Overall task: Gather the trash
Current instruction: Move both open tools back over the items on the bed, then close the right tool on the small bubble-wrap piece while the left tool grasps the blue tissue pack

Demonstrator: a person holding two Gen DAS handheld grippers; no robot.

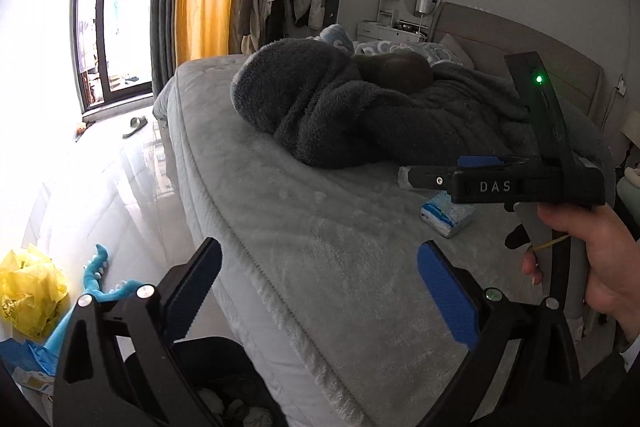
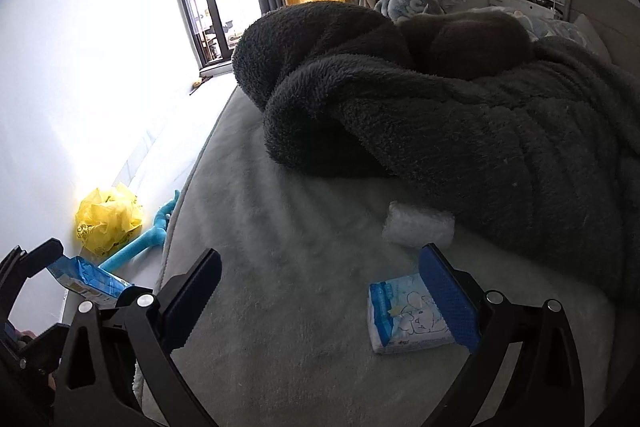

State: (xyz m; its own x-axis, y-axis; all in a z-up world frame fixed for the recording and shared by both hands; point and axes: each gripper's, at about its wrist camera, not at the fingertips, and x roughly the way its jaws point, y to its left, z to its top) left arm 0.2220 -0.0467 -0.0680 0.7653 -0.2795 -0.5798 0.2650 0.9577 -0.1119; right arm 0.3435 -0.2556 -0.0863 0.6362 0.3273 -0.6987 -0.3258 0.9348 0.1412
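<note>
both fingers spread wide and empty, the right hand-held gripper (image 2: 320,291) hovers over the bed (image 2: 280,307) beside a tissue pack (image 2: 404,315); the left hand-held gripper (image 1: 320,291) likewise gapes empty.

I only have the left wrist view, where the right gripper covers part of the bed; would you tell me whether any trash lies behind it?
Observer: Yes. A crumpled clear plastic wrap lies on the bed, against the edge of the dark blanket.
Operator: Thank you. Is the right gripper open?
Observer: The right gripper is wide open, with nothing between its fingers.
Operator: And where is the tissue pack relative to it?
Observer: The tissue pack lies flat on the bed beside the gripper's right finger, which overlaps the pack's edge in the picture. The wrap lies beyond it, nearer the blanket.
</note>
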